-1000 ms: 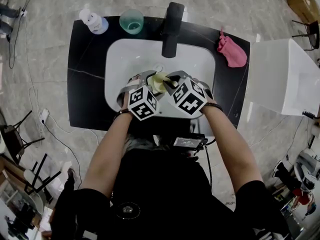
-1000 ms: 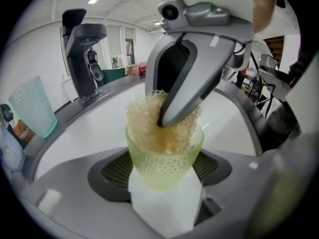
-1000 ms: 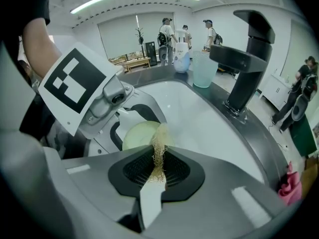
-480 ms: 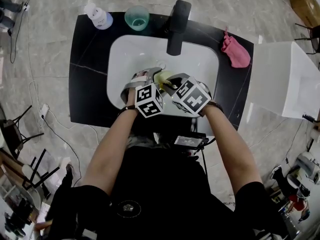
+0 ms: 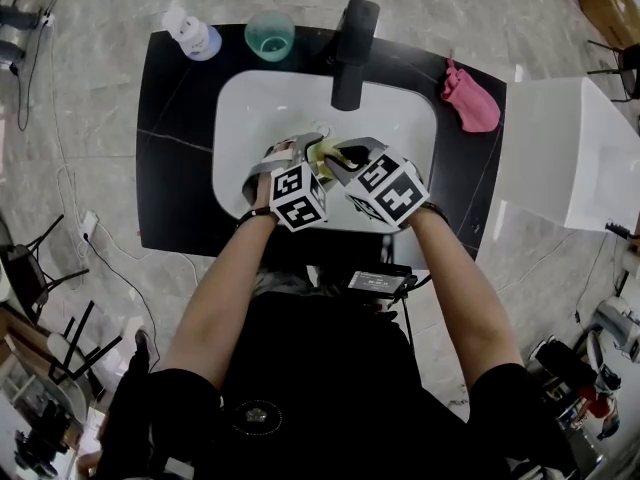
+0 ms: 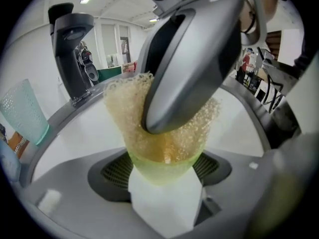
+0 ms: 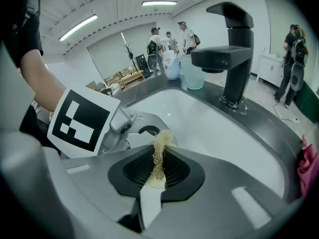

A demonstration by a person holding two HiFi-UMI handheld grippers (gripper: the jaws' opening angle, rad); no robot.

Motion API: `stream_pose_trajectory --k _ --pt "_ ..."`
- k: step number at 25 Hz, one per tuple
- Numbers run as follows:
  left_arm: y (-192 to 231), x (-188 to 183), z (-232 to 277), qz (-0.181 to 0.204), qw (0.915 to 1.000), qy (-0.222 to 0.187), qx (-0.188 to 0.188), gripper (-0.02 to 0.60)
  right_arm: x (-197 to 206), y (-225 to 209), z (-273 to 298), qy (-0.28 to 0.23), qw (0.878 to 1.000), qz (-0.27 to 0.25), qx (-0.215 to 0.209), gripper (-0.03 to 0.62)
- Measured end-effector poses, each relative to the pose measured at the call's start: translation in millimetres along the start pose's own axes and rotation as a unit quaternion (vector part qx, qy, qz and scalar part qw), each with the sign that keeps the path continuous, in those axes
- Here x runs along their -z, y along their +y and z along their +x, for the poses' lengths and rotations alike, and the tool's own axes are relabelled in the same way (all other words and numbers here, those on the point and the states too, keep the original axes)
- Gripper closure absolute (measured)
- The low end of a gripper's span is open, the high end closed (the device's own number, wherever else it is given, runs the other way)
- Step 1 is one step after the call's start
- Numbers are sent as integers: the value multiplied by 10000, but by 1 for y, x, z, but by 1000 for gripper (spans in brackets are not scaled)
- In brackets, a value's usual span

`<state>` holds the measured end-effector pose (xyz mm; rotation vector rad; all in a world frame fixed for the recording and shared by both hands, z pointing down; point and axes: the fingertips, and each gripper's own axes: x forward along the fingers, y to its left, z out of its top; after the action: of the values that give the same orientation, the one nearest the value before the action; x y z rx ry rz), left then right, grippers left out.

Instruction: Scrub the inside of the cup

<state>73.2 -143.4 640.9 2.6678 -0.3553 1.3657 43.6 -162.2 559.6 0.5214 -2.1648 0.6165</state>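
Since the left gripper [image 5: 298, 156] just clamps the cup [image 6: 164, 166] while the right gripper [image 5: 345, 163], pinched shut on the loofah [image 7: 160, 148], scrubs inside, pushing hard might pop the cup loose.

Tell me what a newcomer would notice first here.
Two marker-cubed grippers meet over the white sink: the left gripper clamps a yellow-green cup, and the right gripper holds a fibrous scrubber inside it. Next come the black tap at the sink's back and the pink cloth on the dark counter to its right.
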Motion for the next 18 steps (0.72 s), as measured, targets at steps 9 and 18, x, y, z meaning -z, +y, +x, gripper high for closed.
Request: stream_pose_trajectory --k 9,18 --pt "3 1 -4 -127 9999 -81 47 216 12 -25 -5 98 9984 -79 552 551" --pt "6 0 -6 -23 9999 -112 6 216 29 -11 1 291 9988 342 187 553"
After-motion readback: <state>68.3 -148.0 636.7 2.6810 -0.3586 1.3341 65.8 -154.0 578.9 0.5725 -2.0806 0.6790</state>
